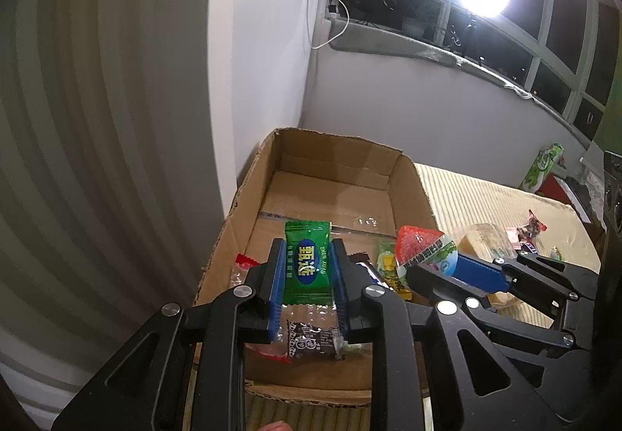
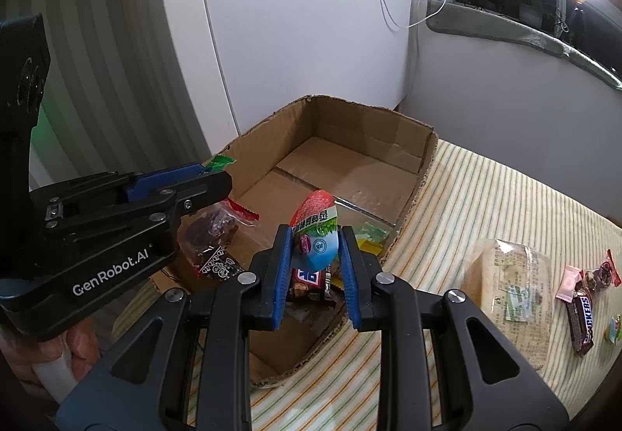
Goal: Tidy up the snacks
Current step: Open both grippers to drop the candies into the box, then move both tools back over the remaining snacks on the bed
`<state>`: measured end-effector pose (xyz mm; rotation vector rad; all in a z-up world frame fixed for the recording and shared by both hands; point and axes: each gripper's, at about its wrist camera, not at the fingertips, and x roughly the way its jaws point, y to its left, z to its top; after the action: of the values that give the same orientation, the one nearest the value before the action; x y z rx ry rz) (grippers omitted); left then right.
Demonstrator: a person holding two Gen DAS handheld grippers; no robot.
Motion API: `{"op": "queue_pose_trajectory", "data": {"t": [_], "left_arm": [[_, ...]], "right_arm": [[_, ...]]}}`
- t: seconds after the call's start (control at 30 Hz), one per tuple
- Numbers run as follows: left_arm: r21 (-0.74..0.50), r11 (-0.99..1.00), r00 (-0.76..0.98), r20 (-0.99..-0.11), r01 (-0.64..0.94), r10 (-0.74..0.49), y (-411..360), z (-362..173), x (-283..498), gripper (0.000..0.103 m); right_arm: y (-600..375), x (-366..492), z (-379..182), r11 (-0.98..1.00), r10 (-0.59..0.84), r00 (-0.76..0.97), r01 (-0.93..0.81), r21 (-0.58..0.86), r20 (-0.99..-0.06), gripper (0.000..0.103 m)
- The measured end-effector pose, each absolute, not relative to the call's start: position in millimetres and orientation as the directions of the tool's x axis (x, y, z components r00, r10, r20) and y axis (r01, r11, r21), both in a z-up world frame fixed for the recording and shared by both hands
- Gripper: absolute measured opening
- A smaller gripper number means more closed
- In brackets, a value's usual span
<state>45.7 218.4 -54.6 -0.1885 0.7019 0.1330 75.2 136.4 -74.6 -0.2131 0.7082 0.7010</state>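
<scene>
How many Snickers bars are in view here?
2. One Snickers bar lies on the striped cloth at far right; another sits in the cardboard box, behind the right gripper. More may be hidden.

under me a surface covered in a cream cloth with thin green and orange stripes (image 2: 486, 197) carries everything. the open cardboard box (image 2: 423, 162) sits directly on it, pushed to the left side near the white wall. right of the box, well apart from it, a clear plastic-wrapped pack (image 2: 513, 287) lies flat on the stripes. further right, near the edge, lie a snickers bar (image 2: 582, 318), a small pink wrapper (image 2: 568, 281) touching its top end, and a red-edged candy packet (image 2: 606, 271) just beside them. a small round green-and-yellow piece (image 2: 615, 330) lies at the very edge, too cut off to tell more.
</scene>
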Motion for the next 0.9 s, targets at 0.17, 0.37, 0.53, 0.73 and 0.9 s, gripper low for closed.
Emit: {"op": "queue_pose_trajectory", "data": {"t": [0.17, 0.37, 0.53, 0.73, 0.9], "left_arm": [[-0.130, 0.973, 0.751, -0.657, -0.189, 0.058, 221.2, -56.6, 47.5, 0.024], [-0.149, 0.966, 0.759, -0.648, -0.213, 0.068, 228.2, -53.4, 43.8, 0.077], [-0.131, 0.965, 0.757, -0.647, -0.226, 0.089, 228.0, -51.3, 41.6, 0.077], [-0.120, 0.968, 0.768, -0.633, -0.220, 0.096, 219.7, -42.9, 36.7, 0.077], [-0.107, 0.974, 0.781, -0.618, -0.201, 0.093, 202.8, -31.1, 31.4, 0.077]], "right_arm": [[143.8, 76.9, -76.9, 0.743, 0.522, 0.532, -0.668, 0.049, -0.667, 0.025], [148.3, 77.9, -79.6, 0.744, 0.512, 0.535, -0.667, 0.036, -0.672, 0.032], [141.6, 74.8, -72.2, 0.752, 0.505, 0.556, -0.659, 0.020, -0.660, 0.033], [124.4, 68.6, -60.3, 0.766, 0.495, 0.582, -0.642, 0.008, -0.644, 0.033], [96.5, 58.7, -50.8, 0.788, 0.476, 0.615, -0.616, -0.005, -0.629, 0.033]]}}
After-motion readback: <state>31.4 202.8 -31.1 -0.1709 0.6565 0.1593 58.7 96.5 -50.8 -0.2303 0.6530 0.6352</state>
